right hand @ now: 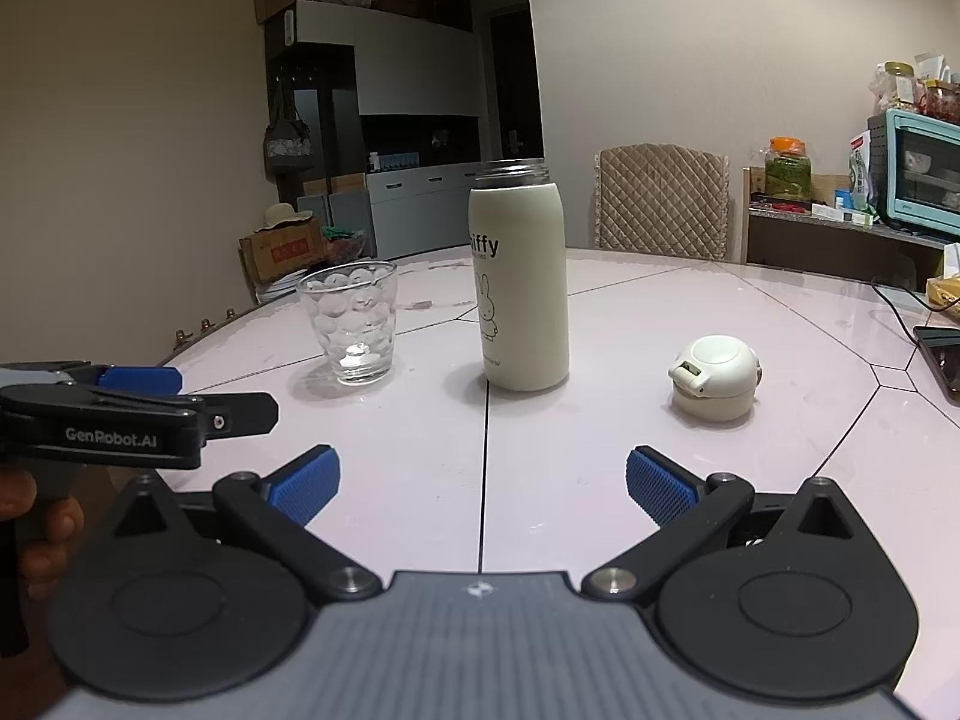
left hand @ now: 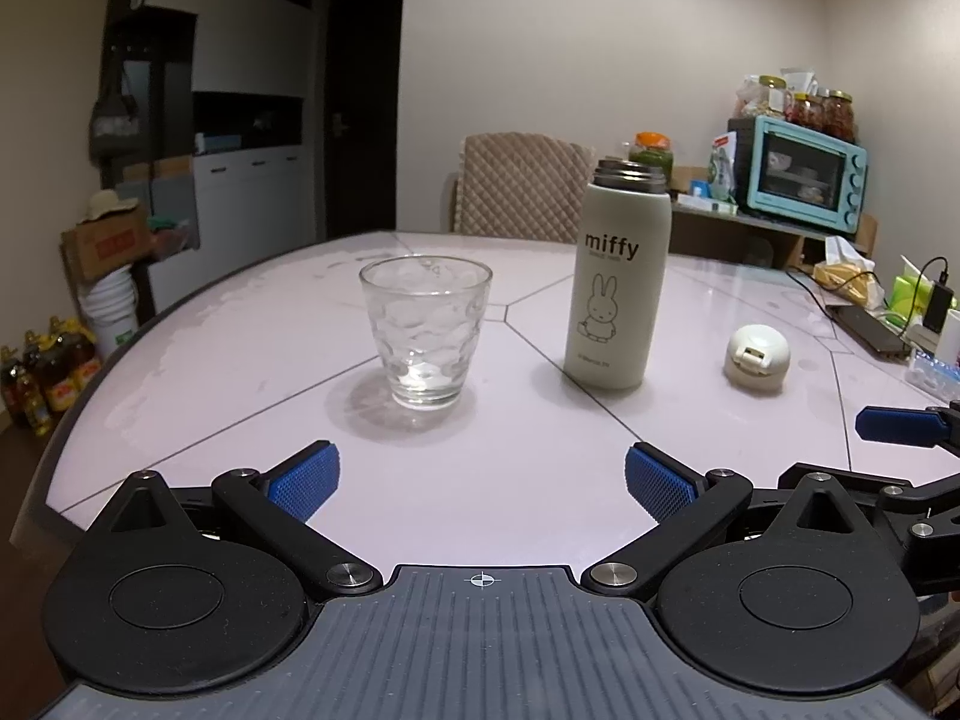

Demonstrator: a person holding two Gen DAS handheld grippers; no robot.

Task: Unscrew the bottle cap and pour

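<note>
fingers of the left gripper (left hand: 482,480) stood spread wide and level above the near edge of the table (left hand: 240,372), holding nothing, with the glass (left hand: 425,331) just left of centre frame and the uncapped bottle (left hand: 618,279) upright right of centre. the right gripper (right hand: 483,480) sat level too, its blue pads (right hand: 660,489) equally splayed and empty, the bottle (right hand: 521,282) straight ahead at mid frame. the cap (right hand: 714,377) lay on the table to the bottle's right, apart from it, and the left gripper (right hand: 141,393) showed side-on at the left edge of the right wrist view.
</note>
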